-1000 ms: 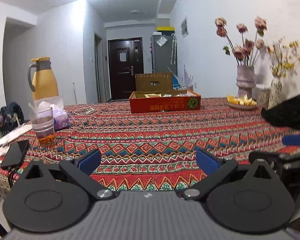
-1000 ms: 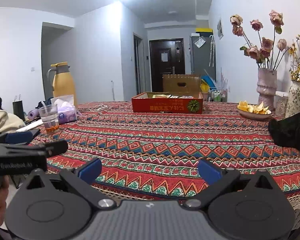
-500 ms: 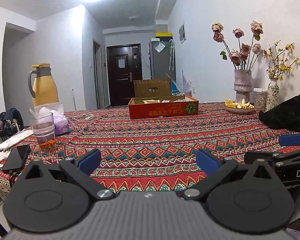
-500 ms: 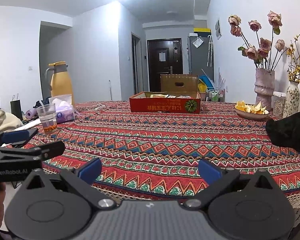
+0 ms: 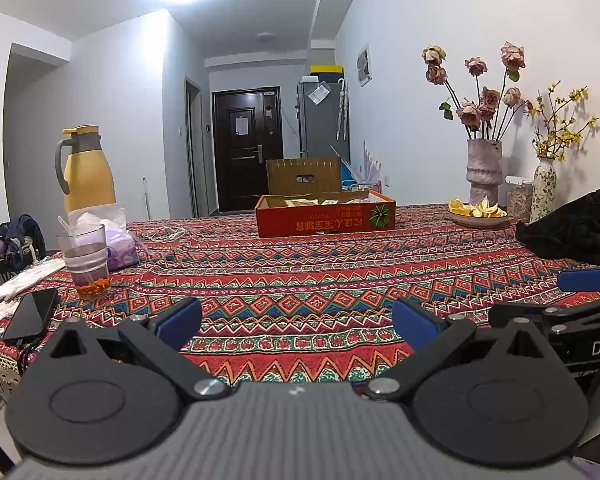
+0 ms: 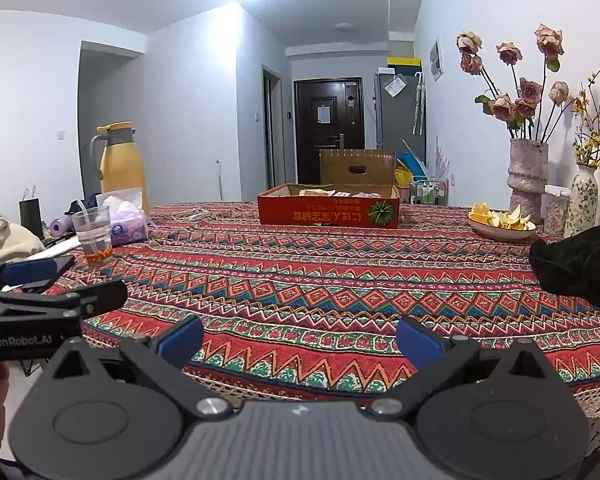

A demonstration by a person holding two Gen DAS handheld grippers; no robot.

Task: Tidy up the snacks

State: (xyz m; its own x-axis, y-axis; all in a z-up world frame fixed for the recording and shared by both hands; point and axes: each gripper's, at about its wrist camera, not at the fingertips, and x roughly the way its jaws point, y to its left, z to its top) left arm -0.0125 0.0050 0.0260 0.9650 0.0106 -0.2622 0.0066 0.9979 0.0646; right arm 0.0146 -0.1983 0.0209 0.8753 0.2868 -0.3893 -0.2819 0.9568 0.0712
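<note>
A shallow red cardboard box (image 5: pixel 326 216) with snack packets inside sits at the far middle of the table; it also shows in the right wrist view (image 6: pixel 328 210). My left gripper (image 5: pixel 298 322) is open and empty above the near table edge. My right gripper (image 6: pixel 300 338) is open and empty, also at the near edge. Each gripper shows at the side of the other's view: the right one (image 5: pixel 580 308) and the left one (image 6: pixel 40 292). The snacks in the box are too far away to make out.
The table wears a red patterned cloth (image 5: pixel 300 276). At left stand a glass of tea (image 5: pixel 86 260), a tissue pack (image 5: pixel 118 246), a yellow jug (image 5: pixel 86 170) and a phone (image 5: pixel 30 316). At right are a bowl of peels (image 5: pixel 478 214), two vases (image 5: pixel 484 170) and a black bag (image 5: pixel 572 232).
Both grippers have pulled back and tilted up slightly, so the table looks farther off and lower. Both stay open and empty.
</note>
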